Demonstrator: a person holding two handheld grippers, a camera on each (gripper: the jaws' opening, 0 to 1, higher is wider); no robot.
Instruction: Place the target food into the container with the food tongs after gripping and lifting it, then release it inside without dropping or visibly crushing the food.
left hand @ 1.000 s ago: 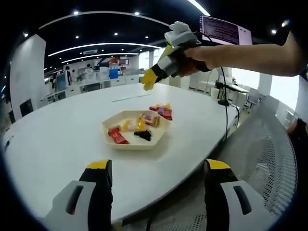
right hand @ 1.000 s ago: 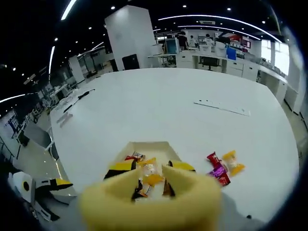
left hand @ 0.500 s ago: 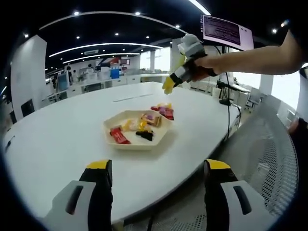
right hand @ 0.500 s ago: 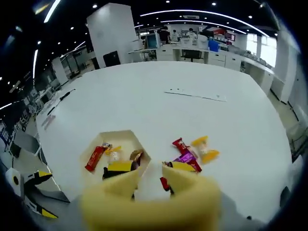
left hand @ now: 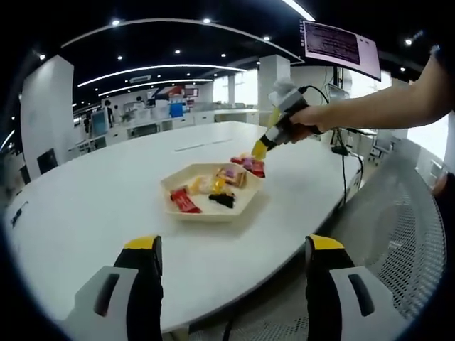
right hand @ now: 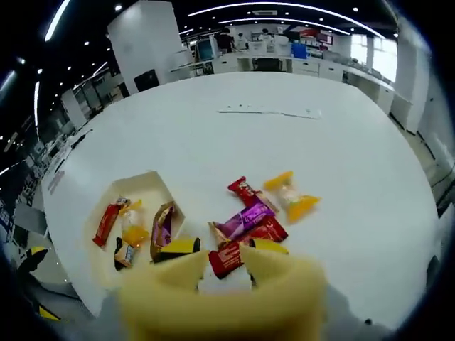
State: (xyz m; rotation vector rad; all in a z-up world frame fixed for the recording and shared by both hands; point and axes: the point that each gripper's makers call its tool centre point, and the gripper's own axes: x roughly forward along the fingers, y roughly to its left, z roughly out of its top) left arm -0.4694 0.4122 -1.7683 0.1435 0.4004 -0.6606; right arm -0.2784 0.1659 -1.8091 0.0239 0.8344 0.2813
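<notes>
Left claw (left hand: 226, 298) parked low at the counter (left hand: 92, 206) edge, jaws wide apart, empty, out of the way. Right claw (right hand: 219, 257) slightly parted, nothing gripped, poised just above the loose wrapped candies (right hand: 259, 213) beside the tray (right hand: 153, 181), likely lining up a pick. Tray already holds several.

One tray (right hand: 153, 181), roughly nine wrapped snacks (right hand: 245, 220), two grippers (right hand: 220, 252).
</notes>
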